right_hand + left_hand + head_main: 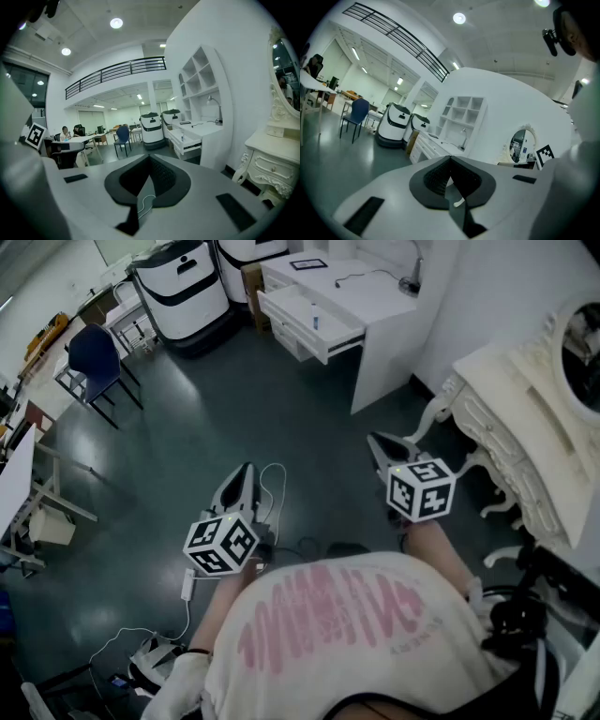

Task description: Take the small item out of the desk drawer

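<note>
A white desk [375, 296] stands far ahead against the wall, with one drawer [298, 326] pulled open. A small upright white item [314, 315] with a blue band stands in that drawer. It also shows in the right gripper view as the small item [182, 137] in the open drawer [191, 145]. My left gripper [246, 471] and right gripper [378, 442] hang low over the dark floor, well short of the desk. Both are shut with nothing between the jaws, as seen up close for the left gripper [451, 161] and the right gripper [149, 158].
Two white-and-black robot units [183, 282] stand left of the desk. A blue chair [94, 352] and tables sit at the far left. An ornate white dressing table [525, 427] with a mirror lines the right side. Cables [274, 479] lie on the floor by my feet.
</note>
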Available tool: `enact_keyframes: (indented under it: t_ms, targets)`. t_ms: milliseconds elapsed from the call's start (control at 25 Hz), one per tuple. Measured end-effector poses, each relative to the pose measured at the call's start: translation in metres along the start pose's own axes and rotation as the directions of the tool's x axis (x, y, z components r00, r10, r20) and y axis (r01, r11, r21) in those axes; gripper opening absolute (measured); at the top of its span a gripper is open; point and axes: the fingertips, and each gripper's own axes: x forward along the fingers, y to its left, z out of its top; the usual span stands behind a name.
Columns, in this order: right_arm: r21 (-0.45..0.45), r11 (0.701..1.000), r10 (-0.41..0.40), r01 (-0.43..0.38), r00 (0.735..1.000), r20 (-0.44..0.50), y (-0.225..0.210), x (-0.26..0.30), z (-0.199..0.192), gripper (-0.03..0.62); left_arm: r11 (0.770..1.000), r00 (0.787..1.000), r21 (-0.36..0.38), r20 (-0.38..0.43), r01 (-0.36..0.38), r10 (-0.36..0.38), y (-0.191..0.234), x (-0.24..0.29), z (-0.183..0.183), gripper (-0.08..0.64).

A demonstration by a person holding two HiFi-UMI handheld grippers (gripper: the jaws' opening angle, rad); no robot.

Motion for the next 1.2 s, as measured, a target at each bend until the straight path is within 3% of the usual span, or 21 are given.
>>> enact_keyframes:
  t_ms: [440, 600, 1000, 1200]
  targets:
    - [0.022, 0.999, 0.031, -0.031, 0.999, -0.010, -0.023, 0.055, 0.008, 0.017, 1.000, 1.000, -0.017, -0.017, -0.020, 0.020, 0.024, 0.047, 0.001, 0.029]
    - [0.045, 0.997, 0.054, -0.055, 0.998, 0.008, -0.047, 0.099, 0.031, 0.017, 0.999, 0.999, -0.028, 0.017, -0.037, 0.037, 0.041, 0.084, 0.021, 0.029]
    - [-0.024, 0.990, 0.138, -0.137, 0.989, 0.048, -0.128, 0.217, 0.116, 0.017, 0.998, 0.990, -0.025, 0.125, -0.057, 0.060, 0.062, 0.225, 0.081, 0.029]
    - [-0.030, 0.985, 0.169, -0.167, 0.984, 0.063, -0.155, 0.256, 0.142, 0.017, 0.996, 0.985, -0.012, 0.147, -0.092, 0.093, 0.067, 0.270, 0.097, 0.029]
